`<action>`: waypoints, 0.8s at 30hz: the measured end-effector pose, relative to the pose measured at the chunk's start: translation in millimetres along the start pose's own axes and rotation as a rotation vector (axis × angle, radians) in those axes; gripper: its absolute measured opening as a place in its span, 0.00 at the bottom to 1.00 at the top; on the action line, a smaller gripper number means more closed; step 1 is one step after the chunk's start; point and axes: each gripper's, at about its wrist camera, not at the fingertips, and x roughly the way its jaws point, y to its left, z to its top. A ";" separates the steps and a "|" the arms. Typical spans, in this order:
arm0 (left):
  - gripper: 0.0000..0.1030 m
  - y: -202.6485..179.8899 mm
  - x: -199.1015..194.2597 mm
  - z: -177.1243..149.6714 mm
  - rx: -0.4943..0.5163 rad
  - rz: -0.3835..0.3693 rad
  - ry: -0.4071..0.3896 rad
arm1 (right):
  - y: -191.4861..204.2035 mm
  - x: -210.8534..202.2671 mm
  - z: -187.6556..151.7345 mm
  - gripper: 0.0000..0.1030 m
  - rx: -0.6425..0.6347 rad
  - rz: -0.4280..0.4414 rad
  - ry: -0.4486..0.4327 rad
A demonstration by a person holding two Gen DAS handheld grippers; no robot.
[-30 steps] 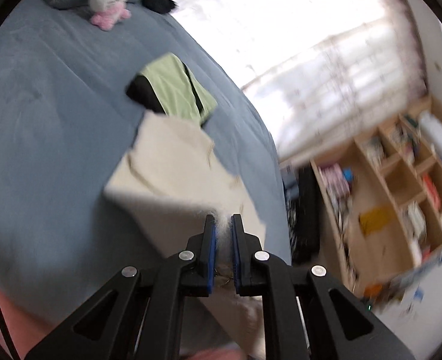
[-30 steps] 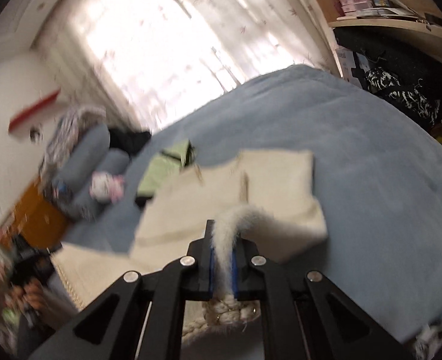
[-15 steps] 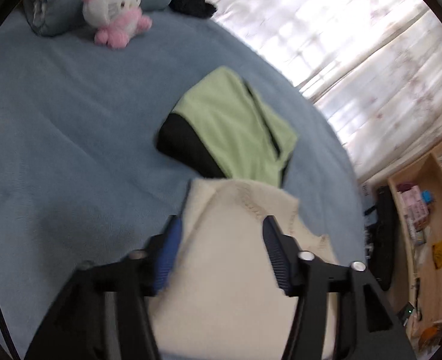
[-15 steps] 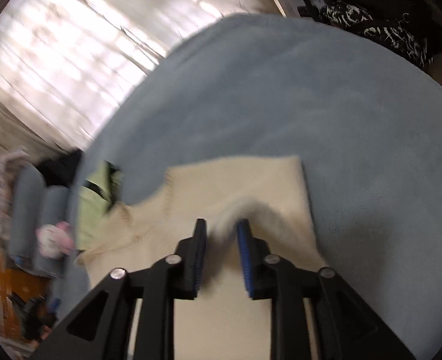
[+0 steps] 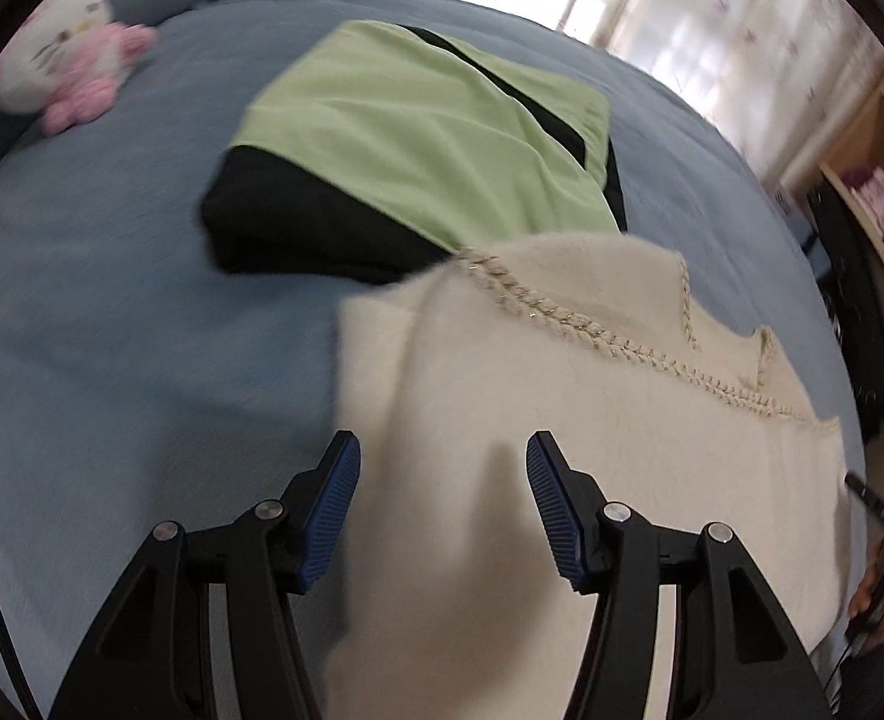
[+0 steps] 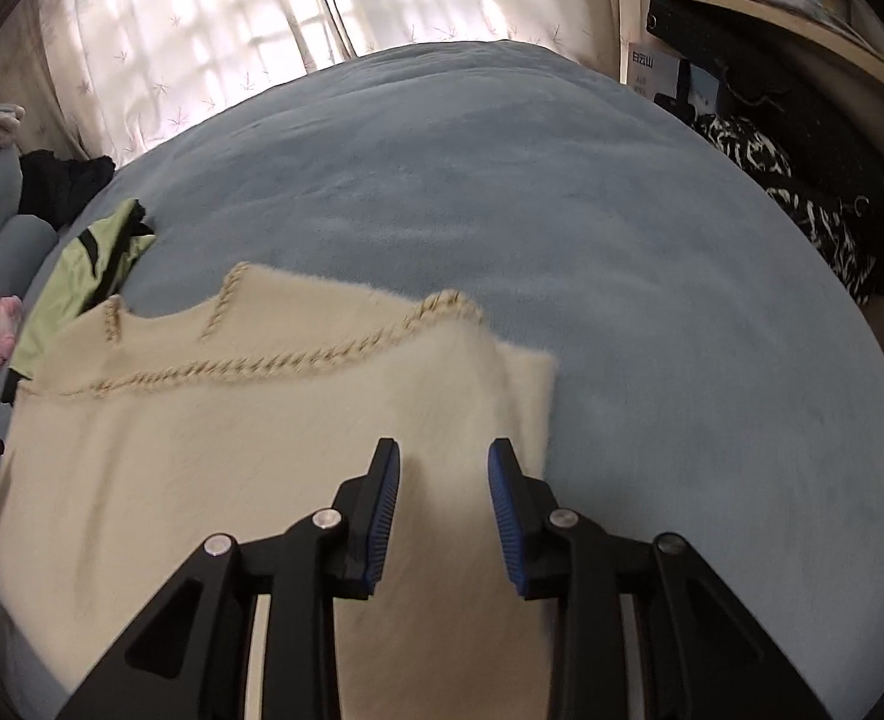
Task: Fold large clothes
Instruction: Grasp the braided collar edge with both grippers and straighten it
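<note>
- Left wrist view: left gripper (image 5: 442, 480) fingers spread, over the cream sweater (image 5: 592, 450) on the bed (image 5: 111, 330).
- Right gripper (image 6: 442, 480) fingers, just opening, grip nothing.

So the cream fuzzy sweater (image 6: 273, 468) is lying flat on the blue bedspread (image 6: 562, 210), folded over itself, with a braided trim (image 6: 261, 366) running across the top layer. Its far corner overlaps the folded green-and-black garment (image 5: 417, 138) sitting further up the bedspread.

Cream sweater (image 5: 562, 480) lower part cut off by frame edge; plush toy (image 5: 63, 78) blurred, perhaps cat.
</note>
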 end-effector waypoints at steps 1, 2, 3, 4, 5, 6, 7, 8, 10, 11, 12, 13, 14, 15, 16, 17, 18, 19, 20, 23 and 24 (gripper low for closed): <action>0.54 -3.6 7.3 4.9 0.016 0.002 0.011 | -1.9 5.1 5.3 0.30 -0.004 -0.008 -0.004; 0.54 -5.5 10.7 8.0 0.028 0.003 0.016 | -2.7 8.8 8.9 0.30 -0.004 -0.019 -0.005; 0.54 -9.3 16.7 12.2 0.049 0.012 0.019 | -5.5 14.0 13.4 0.30 0.000 -0.031 -0.003; 0.54 -11.8 19.2 15.1 0.064 0.015 0.020 | -7.2 18.2 16.9 0.30 0.007 -0.028 0.001; 0.54 -14.7 22.4 17.7 0.083 0.011 0.023 | -11.7 25.6 21.2 0.30 0.020 -0.017 0.015; 0.54 -17.3 25.9 20.2 0.099 0.011 0.029 | -14.1 32.1 23.9 0.30 0.031 -0.002 0.028; 0.54 -19.6 29.6 22.8 0.111 0.015 0.032 | -17.0 36.9 26.6 0.30 0.040 0.014 0.035; 0.54 -20.4 31.2 24.3 0.118 0.015 0.034 | -18.1 40.7 29.2 0.30 0.040 0.029 0.036; 0.54 -22.1 34.9 28.4 0.136 0.013 0.036 | -16.5 47.5 32.4 0.30 0.018 0.053 0.052; 0.54 -22.9 36.5 30.5 0.138 0.012 0.036 | -15.1 49.7 32.8 0.30 0.010 0.059 0.060; 0.54 -22.9 38.5 33.0 0.141 0.008 0.035 | -12.7 52.9 33.1 0.30 -0.003 0.059 0.072; 0.54 -22.7 40.7 35.5 0.139 0.005 0.034 | -10.4 54.9 33.2 0.31 -0.012 0.055 0.076; 0.54 -22.9 43.2 37.1 0.138 0.004 0.032 | -8.3 56.3 32.9 0.32 -0.022 0.053 0.075; 0.54 -23.7 44.6 38.8 0.136 0.007 0.026 | -6.6 56.5 32.4 0.32 -0.029 0.050 0.068; 0.53 -25.0 45.1 39.4 0.135 0.015 0.016 | -5.6 55.9 31.2 0.32 -0.034 0.048 0.061; 0.41 -26.5 43.8 38.1 0.142 0.027 -0.005 | -4.5 55.6 30.1 0.28 -0.039 0.044 0.053; 0.20 -29.4 43.7 37.2 0.149 0.045 -0.021 | -3.9 54.5 29.2 0.25 -0.045 0.042 0.043; 0.14 -33.0 43.6 35.6 0.153 0.081 -0.037 | -1.8 51.9 27.0 0.13 -0.057 0.034 0.026; 0.11 -36.2 42.2 33.6 0.148 0.101 -0.053 | 0.9 49.7 25.6 0.10 -0.065 0.028 0.014; 0.06 -48.3 30.3 24.0 0.151 0.173 -0.130 | 13.6 36.1 20.0 0.08 -0.111 -0.031 -0.059; 0.06 -52.5 24.7 20.6 0.156 0.192 -0.159 | 19.1 28.6 18.2 0.08 -0.128 -0.052 -0.092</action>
